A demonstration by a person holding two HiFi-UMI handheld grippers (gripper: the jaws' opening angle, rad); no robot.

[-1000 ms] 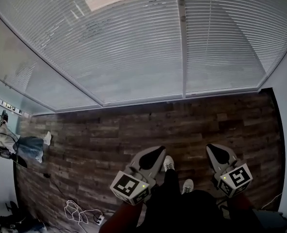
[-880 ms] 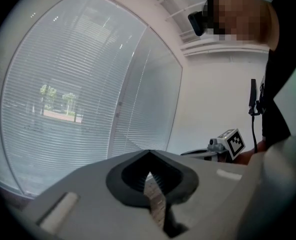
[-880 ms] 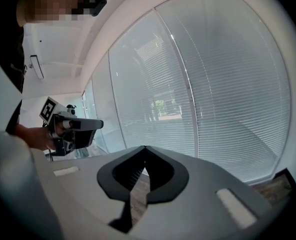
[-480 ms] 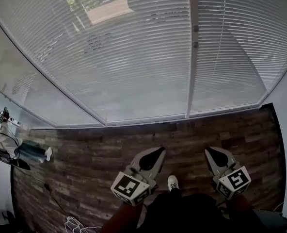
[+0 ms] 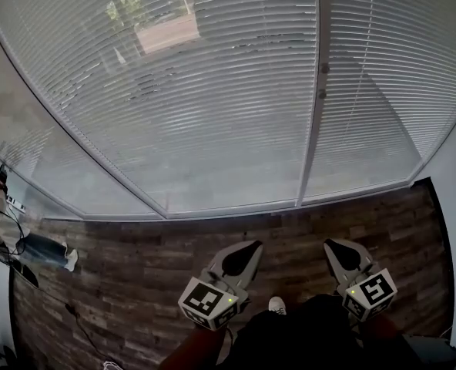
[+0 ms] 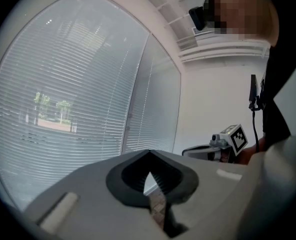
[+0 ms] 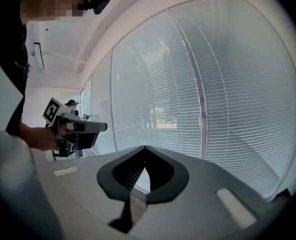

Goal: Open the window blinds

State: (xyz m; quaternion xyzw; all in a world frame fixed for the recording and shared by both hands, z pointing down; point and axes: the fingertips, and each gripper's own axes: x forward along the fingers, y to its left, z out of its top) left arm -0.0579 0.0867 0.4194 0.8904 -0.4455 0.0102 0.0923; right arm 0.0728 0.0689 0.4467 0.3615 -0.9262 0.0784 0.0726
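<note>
While the left hand-held gripper (image 5: 246, 249) and right hand-held gripper (image 5: 338, 247) are both closed on nothing above the wood floor (image 5: 135, 260), the blinds (image 5: 212, 106) hang lowered well ahead. Step in, locate the wand or cord near the mullion (image 5: 313, 145), then open one gripper.

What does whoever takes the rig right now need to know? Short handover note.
Left gripper: shut, empty, held over the wood floor, short of the window.
Right gripper: shut, empty, level with the left one.
Blinds: lowered over both panes; nothing touches them.
Done: nothing on the blinds yet.
Left: find the control, perhaps near the two small knobs on the frame post. I cannot make out a cord or wand for sure. Then open the blinds.
</note>
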